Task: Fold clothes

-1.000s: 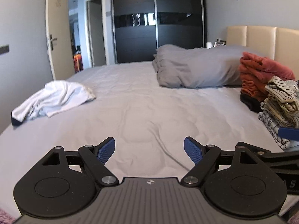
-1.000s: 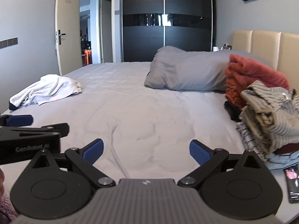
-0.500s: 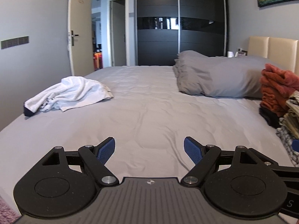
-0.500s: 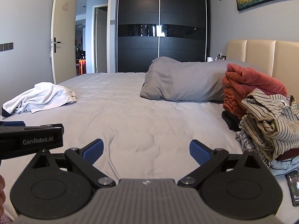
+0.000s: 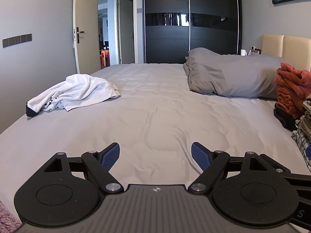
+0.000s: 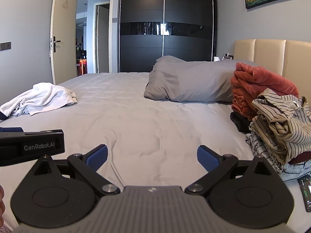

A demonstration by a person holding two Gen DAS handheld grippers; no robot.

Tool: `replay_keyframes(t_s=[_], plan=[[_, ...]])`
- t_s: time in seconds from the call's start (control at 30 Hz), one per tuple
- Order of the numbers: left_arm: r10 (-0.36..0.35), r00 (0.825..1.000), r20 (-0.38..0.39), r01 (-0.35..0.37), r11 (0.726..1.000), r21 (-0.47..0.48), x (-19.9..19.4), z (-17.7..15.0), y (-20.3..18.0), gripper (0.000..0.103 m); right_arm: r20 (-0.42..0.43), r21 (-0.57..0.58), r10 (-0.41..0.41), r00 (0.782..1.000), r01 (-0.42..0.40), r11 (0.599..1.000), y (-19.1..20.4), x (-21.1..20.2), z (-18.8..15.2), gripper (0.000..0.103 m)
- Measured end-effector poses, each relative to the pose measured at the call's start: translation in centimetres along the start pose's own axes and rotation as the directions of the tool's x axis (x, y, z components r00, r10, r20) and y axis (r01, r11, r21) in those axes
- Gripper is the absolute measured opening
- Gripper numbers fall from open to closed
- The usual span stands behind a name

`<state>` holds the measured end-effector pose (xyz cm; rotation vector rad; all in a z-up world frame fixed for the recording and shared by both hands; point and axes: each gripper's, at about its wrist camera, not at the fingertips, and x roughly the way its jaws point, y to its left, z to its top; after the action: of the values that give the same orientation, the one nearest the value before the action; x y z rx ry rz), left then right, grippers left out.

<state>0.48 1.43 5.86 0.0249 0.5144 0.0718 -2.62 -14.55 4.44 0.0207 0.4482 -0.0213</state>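
From the left wrist camera, the left gripper [image 5: 155,156] hangs over the near edge of the bed [image 5: 155,116] with its blue-padded fingers [image 5: 109,156] spread wide and nothing between them. A white garment [image 5: 75,92] lies crumpled in a loose heap near the bed's left edge, well apart from the gripper; it is bunched into soft folds, with a dark band at its near end and some dark print that is too small to read. Two grey pillows [image 5: 231,73] lie toward the far right, against a cream headboard [image 5: 287,46]. At the right edge sits a pile of clothes: a rust-red fleece piece [image 5: 291,85] on top of something black, with striped fabric [image 5: 305,124] just in front of it, cut off by the frame.

From the right wrist camera, the right gripper [image 6: 152,158] is likewise wide open and empty above the sheet near the bed's near edge. The white garment [image 6: 40,99] shows at the far left, rumpled and unfolded. By the right edge the pile is clearer: the rust-red fleece [image 6: 260,85] is loosely folded, a beige shirt with dark stripes [image 6: 281,120] slumps against it, and a patterned grey piece lies beneath. A phone [image 6: 307,190] rests at the bed's near right corner, possibly with its screen lit. The body of the left gripper [image 6: 31,147] juts in from the left, just beside the right one.
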Motion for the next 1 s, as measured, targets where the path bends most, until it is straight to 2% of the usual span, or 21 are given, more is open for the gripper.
replay_keyframes(t_s=[0.47, 1.0], plan=[[-0.015, 1.000, -0.004, 0.015, 1.000, -0.016, -0.2, -0.1, -0.3, 0.080, 0.006, 0.020, -0.015, 1.000, 0.015, 1.000, -0.5, -0.3, -0.2, 0.100], [-0.007, 1.000, -0.011, 0.007, 1.000, 0.012, -0.2, 0.0, -1.0, 0.080, 0.001, 0.014, -0.025, 1.000, 0.025, 1.000, -0.6, -0.7, -0.5, 0.100]])
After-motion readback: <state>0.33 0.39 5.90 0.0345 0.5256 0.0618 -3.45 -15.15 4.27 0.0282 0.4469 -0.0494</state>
